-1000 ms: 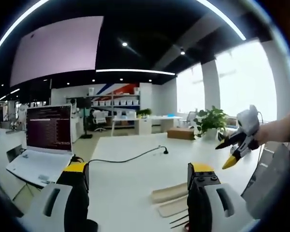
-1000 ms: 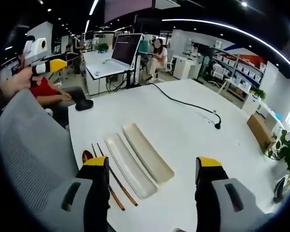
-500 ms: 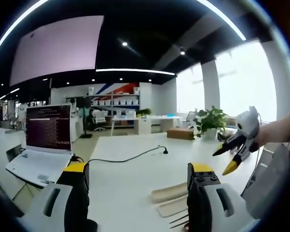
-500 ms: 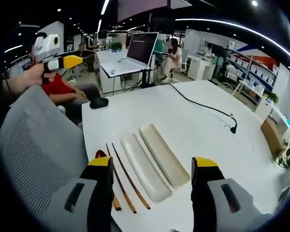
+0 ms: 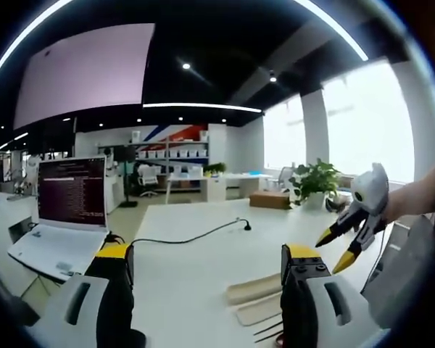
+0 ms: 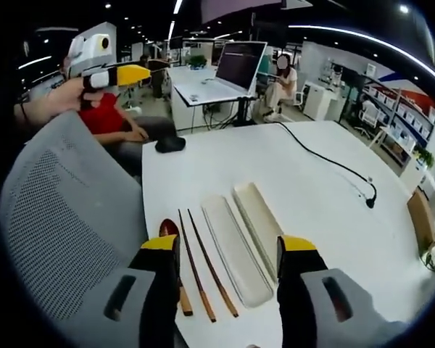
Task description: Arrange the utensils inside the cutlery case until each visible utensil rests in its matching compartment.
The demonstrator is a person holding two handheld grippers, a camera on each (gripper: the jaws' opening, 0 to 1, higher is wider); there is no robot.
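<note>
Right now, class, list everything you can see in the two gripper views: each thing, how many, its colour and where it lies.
Case halves: two, cream, side by side on the table ahead of the right gripper.
Chopsticks: two, brown, left of the case halves.
Spoon: one, reddish-brown, left of the chopsticks, partly behind a jaw.
Table: one, white, under everything.
Cable: one, black, across the table's far side.
Chair: one, grey mesh, beside the table.
Laptop: one, white with dark screen, on a nearby desk.
Potted plant: one, green, by the windows.
Left gripper: yellow-tipped jaws apart, empty.
Right gripper: yellow-tipped jaws apart, empty.
</note>
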